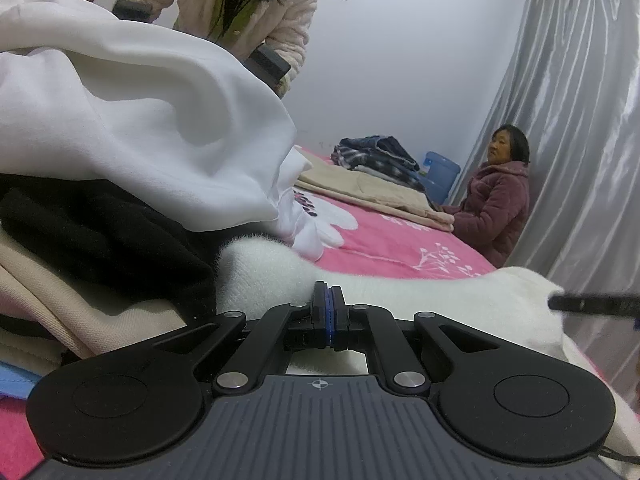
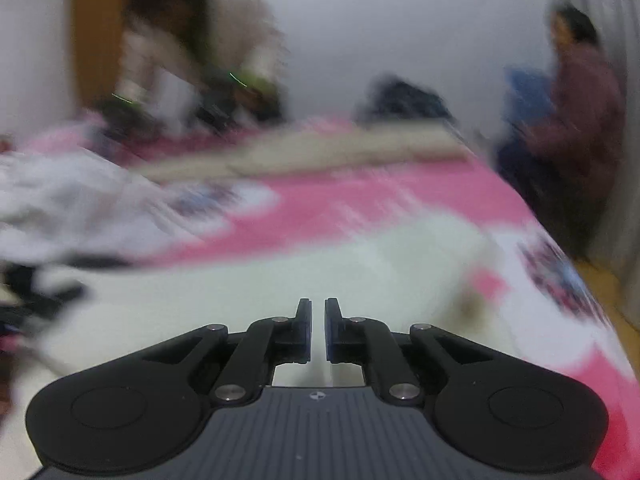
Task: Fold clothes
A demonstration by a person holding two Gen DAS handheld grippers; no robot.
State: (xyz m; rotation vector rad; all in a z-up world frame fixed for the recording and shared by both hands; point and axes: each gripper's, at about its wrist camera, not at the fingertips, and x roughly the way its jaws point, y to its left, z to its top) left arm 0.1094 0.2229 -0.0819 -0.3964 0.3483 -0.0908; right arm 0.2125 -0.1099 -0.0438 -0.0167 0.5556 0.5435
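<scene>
A fuzzy white garment (image 1: pixel 400 292) lies spread on the pink bed sheet (image 1: pixel 392 248). My left gripper (image 1: pixel 330 300) rests low on its near edge. The jaws are shut, blue pads together, and no cloth shows between them. In the blurred right wrist view, my right gripper (image 2: pixel 318 308) hovers over the same fuzzy white garment (image 2: pixel 280 280). Its jaws stand a narrow gap apart with nothing between them. A dark blurred bar (image 1: pixel 592 304) pokes in at the right edge of the left wrist view.
A heap of white cloth (image 1: pixel 140 100), black cloth (image 1: pixel 100 232) and beige cloth (image 1: pixel 60 300) rises at the left. Folded beige fabric (image 1: pixel 380 196) and dark plaid clothes (image 1: pixel 376 156) lie farther back. One person (image 1: pixel 496 208) sits by the curtain (image 1: pixel 580 120); another person (image 1: pixel 240 8) leans over the bed.
</scene>
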